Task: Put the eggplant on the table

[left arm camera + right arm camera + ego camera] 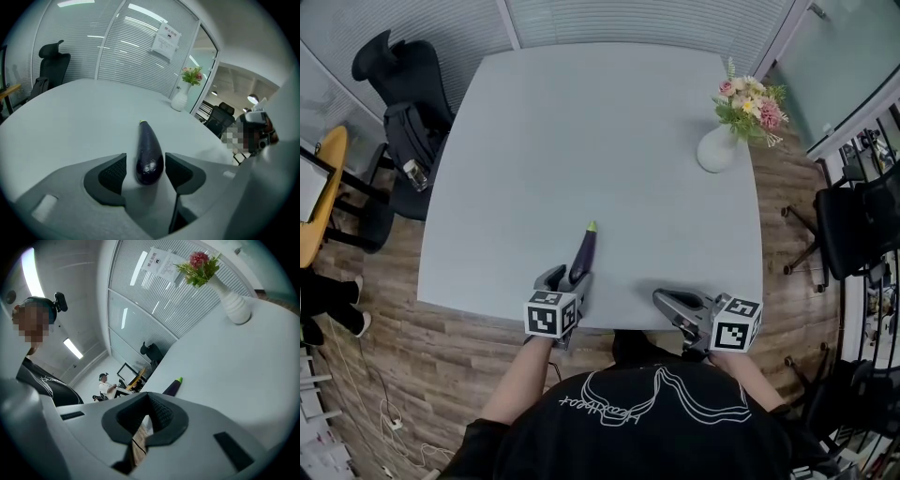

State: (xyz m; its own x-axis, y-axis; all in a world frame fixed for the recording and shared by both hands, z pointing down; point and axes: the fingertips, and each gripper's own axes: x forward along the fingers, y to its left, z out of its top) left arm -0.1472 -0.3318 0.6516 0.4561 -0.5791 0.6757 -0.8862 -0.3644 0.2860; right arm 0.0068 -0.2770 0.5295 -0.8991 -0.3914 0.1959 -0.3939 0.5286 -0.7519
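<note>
The person's grey plastic two-jaw left gripper (568,281) tilts downward with its dark-padded jaws standing apart, while the matching grey right gripper (667,302) points nearly level, jaws closed together.

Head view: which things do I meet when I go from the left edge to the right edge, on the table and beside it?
black chair → eggplant → vase → second chair
</note>
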